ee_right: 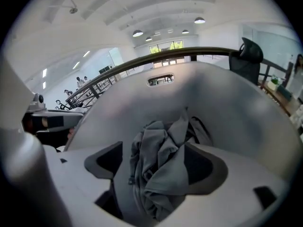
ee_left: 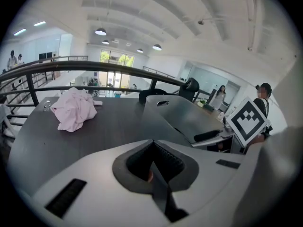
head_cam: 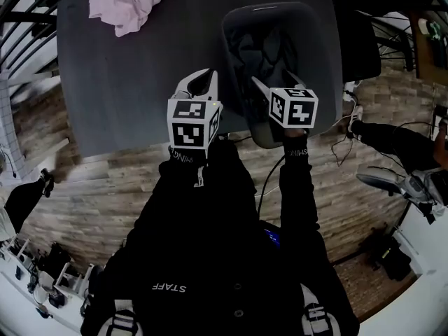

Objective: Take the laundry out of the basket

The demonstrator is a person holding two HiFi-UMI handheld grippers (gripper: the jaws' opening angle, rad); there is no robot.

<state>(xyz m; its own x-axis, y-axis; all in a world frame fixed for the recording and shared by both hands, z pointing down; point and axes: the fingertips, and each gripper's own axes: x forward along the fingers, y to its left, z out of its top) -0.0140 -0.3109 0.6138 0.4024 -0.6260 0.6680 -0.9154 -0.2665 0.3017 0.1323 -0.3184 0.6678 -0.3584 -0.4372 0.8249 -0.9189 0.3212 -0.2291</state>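
Observation:
A grey laundry basket (head_cam: 273, 7) stands at the right end of the dark table (head_cam: 133, 82), with a crumpled grey garment (head_cam: 255, 47) inside. My right gripper (head_cam: 276, 82) reaches into the basket. In the right gripper view its jaws stand open on either side of the grey garment (ee_right: 158, 160), in front of the basket wall (ee_right: 161, 98). My left gripper (head_cam: 196, 82) hovers over the table left of the basket, shut on nothing. A pink garment (head_cam: 126, 2) lies at the table's far left corner and shows in the left gripper view as the pink garment (ee_left: 73, 109).
A black office chair (head_cam: 357, 40) stands right of the table. Cables (head_cam: 350, 128) run across the wooden floor, and a railing (ee_left: 94, 72) runs behind the table. People stand in the background on the right (ee_left: 220, 96).

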